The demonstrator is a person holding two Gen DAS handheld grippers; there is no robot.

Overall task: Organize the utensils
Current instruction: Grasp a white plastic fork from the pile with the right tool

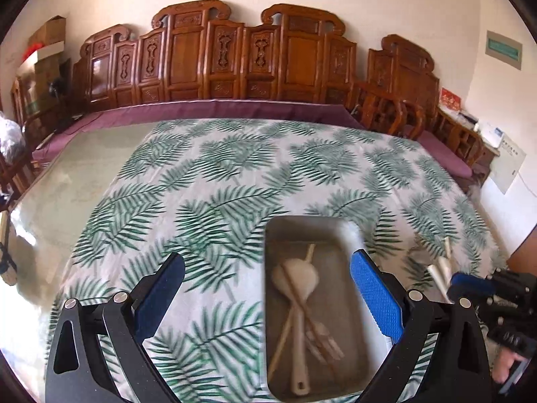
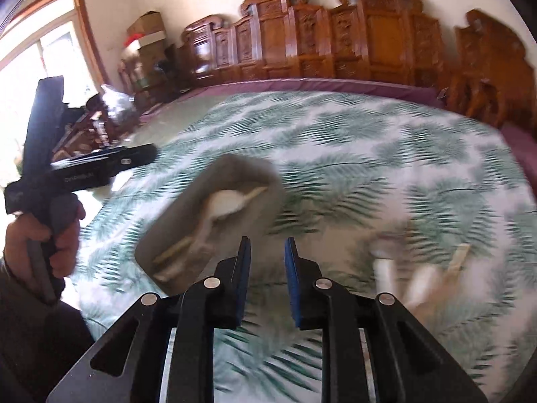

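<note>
A grey rectangular tray lies on the leaf-print cloth and holds a white spoon, chopsticks and a fork. My left gripper is open and empty, hovering over the tray's left side. The tray also shows in the right wrist view, left of my right gripper. That gripper's jaws stand a narrow gap apart with nothing between them. Loose pale utensils lie blurred on the cloth to its right; they also show in the left wrist view.
The leaf-print cloth covers a glass-topped table. A purple cushioned bench and carved wooden chair backs run along the far edge. The left gripper's body and hand sit at the left in the right wrist view.
</note>
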